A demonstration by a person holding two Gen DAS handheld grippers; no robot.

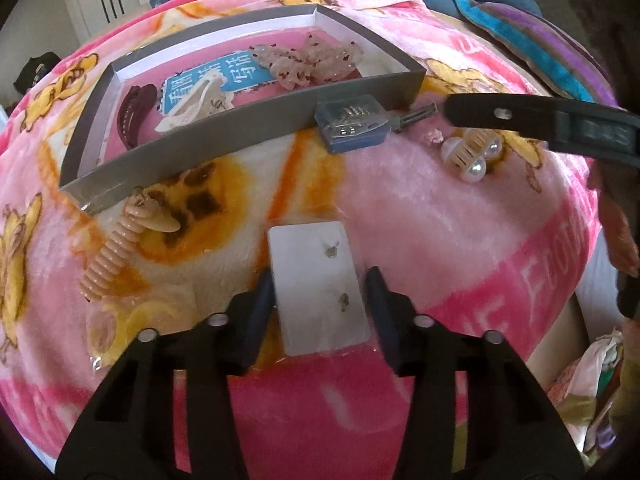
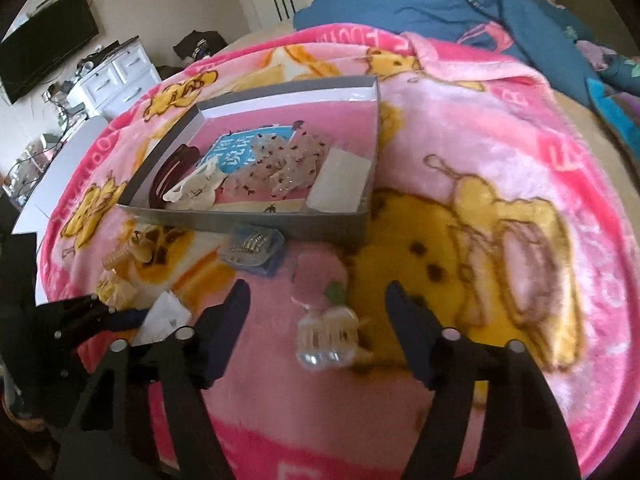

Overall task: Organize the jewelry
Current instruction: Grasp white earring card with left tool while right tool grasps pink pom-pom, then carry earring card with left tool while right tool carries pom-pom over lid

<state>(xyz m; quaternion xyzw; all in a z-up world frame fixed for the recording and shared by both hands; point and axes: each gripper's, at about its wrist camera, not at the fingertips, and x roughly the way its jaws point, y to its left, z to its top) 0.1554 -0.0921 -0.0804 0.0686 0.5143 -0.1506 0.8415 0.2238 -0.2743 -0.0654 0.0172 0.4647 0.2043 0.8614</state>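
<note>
The left gripper (image 1: pixel 320 300) straddles a white earring card (image 1: pixel 318 288) lying flat on the pink blanket (image 1: pixel 420 208); its jaws sit just beside the card's long edges, not yet pressing, probably lined up to pinch it. The right gripper (image 2: pixel 318 320) stands wide apart around a pearl hair clip (image 2: pixel 328 340), nothing gripped. Farther off lie a coiled hair tie (image 1: pixel 116 244) and a small clear blue case (image 1: pixel 350 124) touching the grey box (image 1: pixel 240 136), the likely collecting place (several clips already lie inside). A blue label on the box floor bears Chinese characters I cannot read reliably; the blanket shows partial pink lettering.
</note>
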